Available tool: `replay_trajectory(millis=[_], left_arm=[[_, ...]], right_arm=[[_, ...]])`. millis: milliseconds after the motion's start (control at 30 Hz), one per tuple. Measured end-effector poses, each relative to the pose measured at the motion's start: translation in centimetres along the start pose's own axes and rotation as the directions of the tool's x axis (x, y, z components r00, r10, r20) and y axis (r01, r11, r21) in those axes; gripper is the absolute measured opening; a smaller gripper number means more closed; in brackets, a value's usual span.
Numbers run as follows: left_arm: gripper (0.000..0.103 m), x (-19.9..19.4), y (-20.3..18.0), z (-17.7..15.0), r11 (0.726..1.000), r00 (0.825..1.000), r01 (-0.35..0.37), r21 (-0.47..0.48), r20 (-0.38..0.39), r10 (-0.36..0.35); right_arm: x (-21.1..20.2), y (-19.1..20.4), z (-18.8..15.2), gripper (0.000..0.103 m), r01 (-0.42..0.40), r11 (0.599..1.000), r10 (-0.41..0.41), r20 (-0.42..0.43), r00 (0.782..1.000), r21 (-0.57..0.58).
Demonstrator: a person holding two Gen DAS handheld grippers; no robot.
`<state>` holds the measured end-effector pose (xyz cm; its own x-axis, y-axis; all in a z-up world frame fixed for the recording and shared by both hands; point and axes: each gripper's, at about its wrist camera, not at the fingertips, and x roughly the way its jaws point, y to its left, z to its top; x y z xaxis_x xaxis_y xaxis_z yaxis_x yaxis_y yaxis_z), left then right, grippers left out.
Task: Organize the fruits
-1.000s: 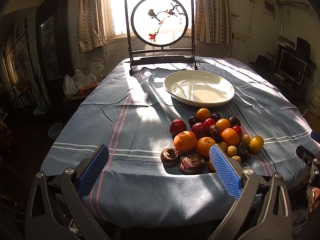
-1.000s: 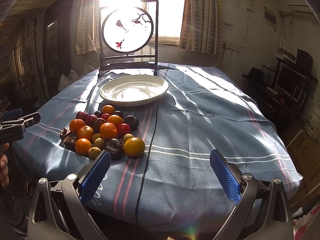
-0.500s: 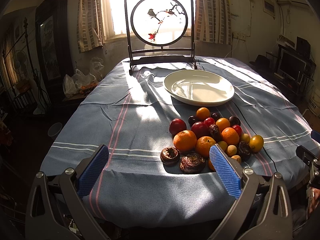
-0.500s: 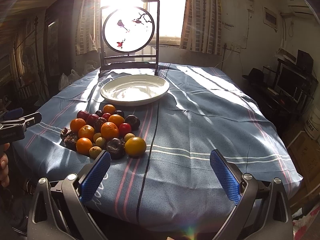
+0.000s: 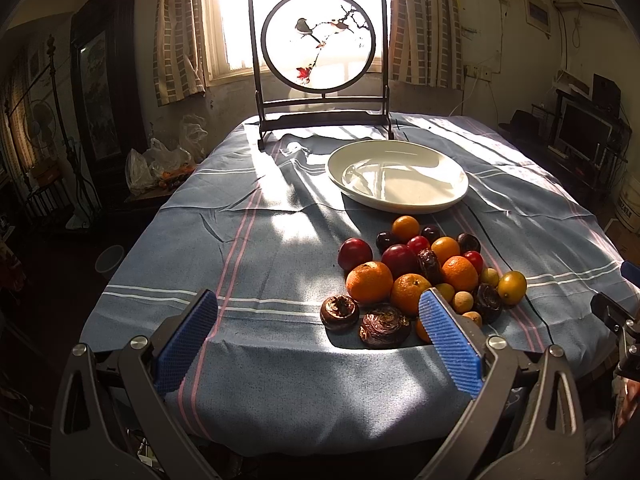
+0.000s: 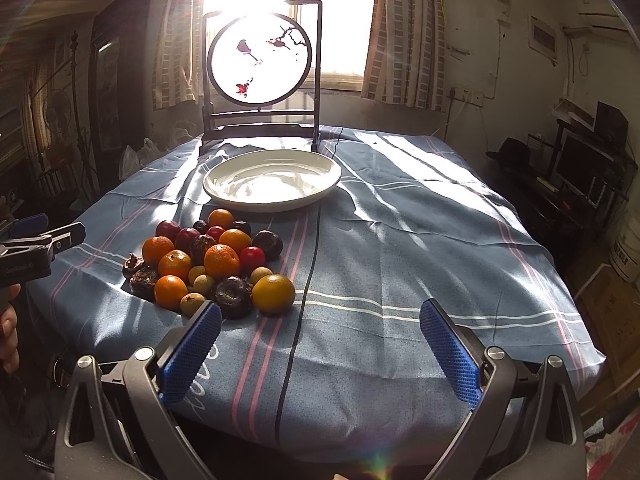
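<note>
A pile of fruit [image 5: 424,272] lies on the blue striped tablecloth: several oranges, red plums, small yellow fruits and dark brown wrinkled ones. It also shows in the right wrist view [image 6: 212,264]. An empty white plate [image 5: 398,176] sits behind the pile, also seen in the right wrist view [image 6: 272,180]. My left gripper [image 5: 318,336] is open and empty at the table's near edge, left of the pile. My right gripper [image 6: 320,344] is open and empty at the near edge, right of the pile.
A dark framed round screen with painted birds [image 5: 320,60] stands at the table's far end by the window. The tablecloth [image 6: 420,240] stretches to the right of the fruit. Dark furniture and plastic bags [image 5: 160,160] stand left of the table, a monitor [image 6: 580,168] at the right.
Both grippers have shifted very slightly; the right wrist view has drifted a little so the scene sits further right. Both stay open. The fruit and plate have not moved.
</note>
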<state>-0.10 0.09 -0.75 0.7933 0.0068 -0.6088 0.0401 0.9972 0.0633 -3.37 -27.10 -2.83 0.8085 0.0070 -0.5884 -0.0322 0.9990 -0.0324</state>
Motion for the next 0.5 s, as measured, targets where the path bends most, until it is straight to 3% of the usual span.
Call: replay_trajectory(millis=[333, 500], left_arm=[[0.099, 0.6, 0.1, -0.6, 1.000, 1.000, -0.014, 0.011, -0.005, 0.014], [0.099, 3.0, 0.9, -2.7, 0.997, 0.998, -0.012, 0.070, -0.062, 0.016]], right_arm=[[0.2, 0.0, -0.1, 0.100, 0.001, 1.000, -0.001, -0.005, 1.000, 0.003], [1.3, -0.5, -0.6, 0.100, -0.017, 1.000, 0.018, -0.045, 0.999, 0.022]])
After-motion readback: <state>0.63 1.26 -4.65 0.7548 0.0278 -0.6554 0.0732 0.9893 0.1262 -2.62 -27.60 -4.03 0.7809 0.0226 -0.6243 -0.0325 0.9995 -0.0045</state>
